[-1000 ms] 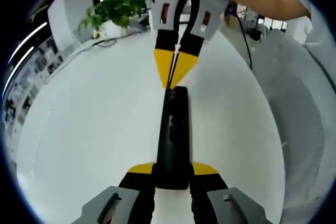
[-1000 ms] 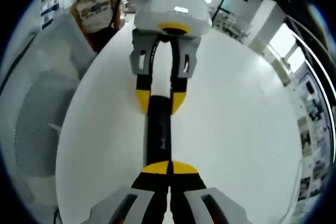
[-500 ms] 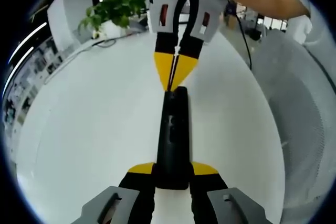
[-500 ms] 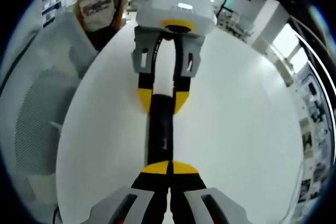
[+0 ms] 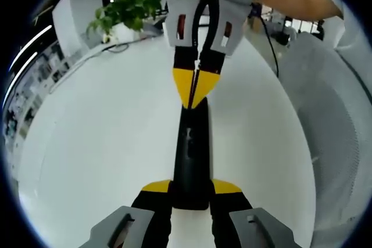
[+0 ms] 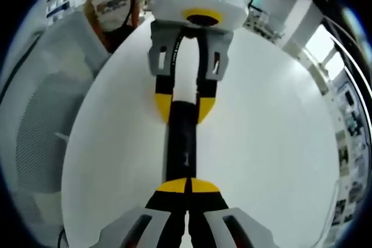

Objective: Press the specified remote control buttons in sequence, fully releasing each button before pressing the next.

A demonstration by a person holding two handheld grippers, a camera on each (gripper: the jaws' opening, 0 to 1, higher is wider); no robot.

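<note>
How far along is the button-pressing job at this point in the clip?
Done: the left tool is shut on the near end of the slim black remote control, which lies on the white round table. In hand: the right tool, jaws shut, has its yellow tips at the remote's far end, apparently pressing or about to press. Left: which buttons are already pressed cannot be told; release and any further presses remain.
</note>
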